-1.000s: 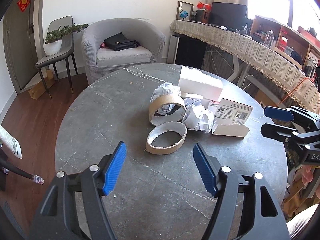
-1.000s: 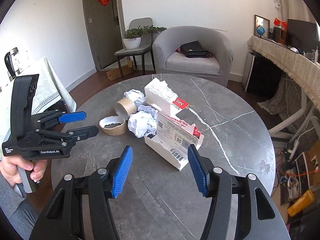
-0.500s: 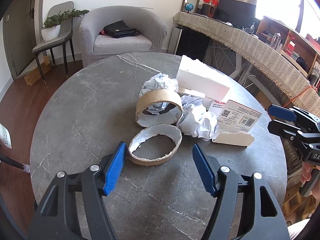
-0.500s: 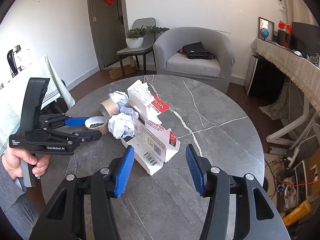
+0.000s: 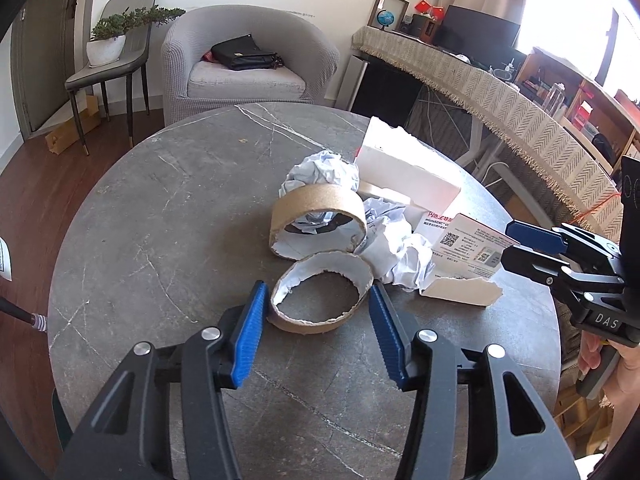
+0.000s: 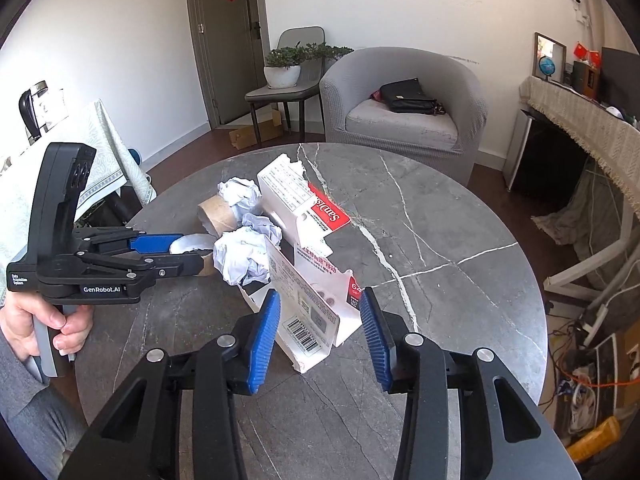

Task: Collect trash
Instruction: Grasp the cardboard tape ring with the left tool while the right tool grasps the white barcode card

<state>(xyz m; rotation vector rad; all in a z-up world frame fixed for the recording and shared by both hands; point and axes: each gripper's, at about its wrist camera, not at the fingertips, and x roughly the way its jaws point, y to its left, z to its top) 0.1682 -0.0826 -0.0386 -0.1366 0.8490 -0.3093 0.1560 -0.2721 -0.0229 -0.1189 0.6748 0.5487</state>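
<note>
**A:** Which step is in hand?

**B:** The pickup, I judge. Both grippers are at the trash heap on the round grey bench [image 5: 168, 216]. The left gripper [image 5: 316, 322] straddles the flat cardboard ring [image 5: 320, 300] lying nearest it; its jaws have just been closing, the ring sits between them, and the blue pads stand just beside the ring's wall on either side. I cannot see them pressing yet, so I call it not gripped.

**A:** And the right one?

**B:** The right gripper [image 6: 320, 334] has its jaws around the near end of the torn white card box [image 6: 312, 320], the one with the barcode. These have also just been closing, with a clear gap at the right pad. Not yet clamped.

**A:** What does the next move call for?

**B:** Probably finishing both squeezes gently, since thin cardboard will buckle, then lifting straight up so the neighbours aren't dragged. No bin shows in either view, so where the trash goes I cannot say.

**A:** Count the trash.

**B:** Two cardboard rings: the flat one, and a taller ring [image 5: 318, 220] tipped on its side just behind it. Two torn boxes: the barcode one and a larger red-and-white box [image 6: 300, 204] behind. Crumpled paper balls [image 6: 244, 260]: I make out three, though they overlap, so that count is uncertain.
</note>
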